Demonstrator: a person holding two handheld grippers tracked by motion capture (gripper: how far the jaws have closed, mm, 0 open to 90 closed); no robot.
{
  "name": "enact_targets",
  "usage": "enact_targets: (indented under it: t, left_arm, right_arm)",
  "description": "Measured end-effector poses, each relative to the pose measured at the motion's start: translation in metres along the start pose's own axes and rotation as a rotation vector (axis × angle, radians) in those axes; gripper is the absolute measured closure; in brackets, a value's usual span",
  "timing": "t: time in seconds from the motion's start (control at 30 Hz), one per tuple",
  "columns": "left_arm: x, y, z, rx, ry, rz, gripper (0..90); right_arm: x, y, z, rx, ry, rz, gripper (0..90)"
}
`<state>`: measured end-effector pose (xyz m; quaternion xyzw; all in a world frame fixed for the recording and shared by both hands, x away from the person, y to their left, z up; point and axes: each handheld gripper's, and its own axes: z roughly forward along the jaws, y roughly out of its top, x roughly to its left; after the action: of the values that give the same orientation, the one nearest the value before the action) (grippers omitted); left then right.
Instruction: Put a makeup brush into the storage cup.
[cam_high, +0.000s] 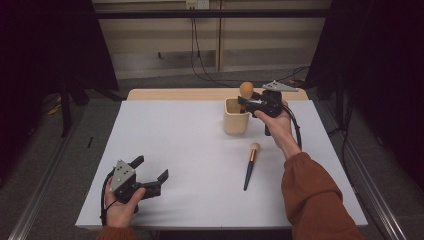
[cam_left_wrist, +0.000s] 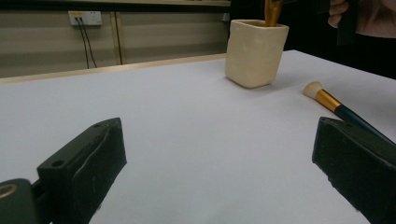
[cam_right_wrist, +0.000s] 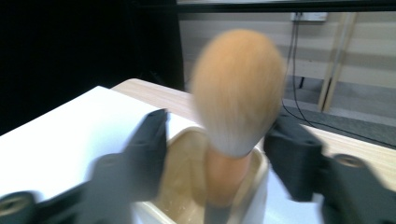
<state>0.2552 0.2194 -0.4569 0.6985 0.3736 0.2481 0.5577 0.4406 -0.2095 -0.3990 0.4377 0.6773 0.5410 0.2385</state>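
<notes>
Tongs on the right (cam_right_wrist: 219, 154) stand parted on either side of the big powder brush (cam_right_wrist: 236, 93), their pads clear of its handle, so the brush stands free in the cream cup (cam_right_wrist: 187, 163) with its bristle head up above the rim. In the high view the cup (cam_high: 235, 120) sits toward the far right of the desk (cam_high: 165, 150), and the right tongs (cam_high: 248, 103) hover over it. To finish the release well, I would lift the hand straight up and back without brushing the bristles, since a sideways drag could tip the cup. Nearer the person lies a second brush (cam_high: 250, 165), dark-handled, flat on the desk, likely next to go in. Left tongs (cam_high: 150, 172) rest wide open and empty at the near left corner, holding nothing.
</notes>
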Motion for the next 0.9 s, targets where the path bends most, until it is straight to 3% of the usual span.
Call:
enact_targets:
  t: [0.2,0.33,0.7,0.9]
  left_arm:
    - [0.0,0.0,0.0,0.0,0.0,0.004,2.8]
    - [0.0,0.0,0.0,0.0,0.001,0.005,2.8]
    - [0.001,0.0,-0.001,-0.004,0.009,-0.001,2.8]
    - [0.0,0.0,-0.001,-0.008,0.014,-0.01,2.8]
  right_arm:
    - [-0.003,-0.003,-0.005,-0.01,-0.035,0.004,17.2]
    - [-0.005,-0.006,-0.008,-0.02,-0.039,0.002,11.3]
    - [0.001,-0.012,-0.02,-0.043,-0.003,-0.037,0.2]
    - [0.002,-0.013,-0.032,-0.048,-0.019,-0.02,0.2]
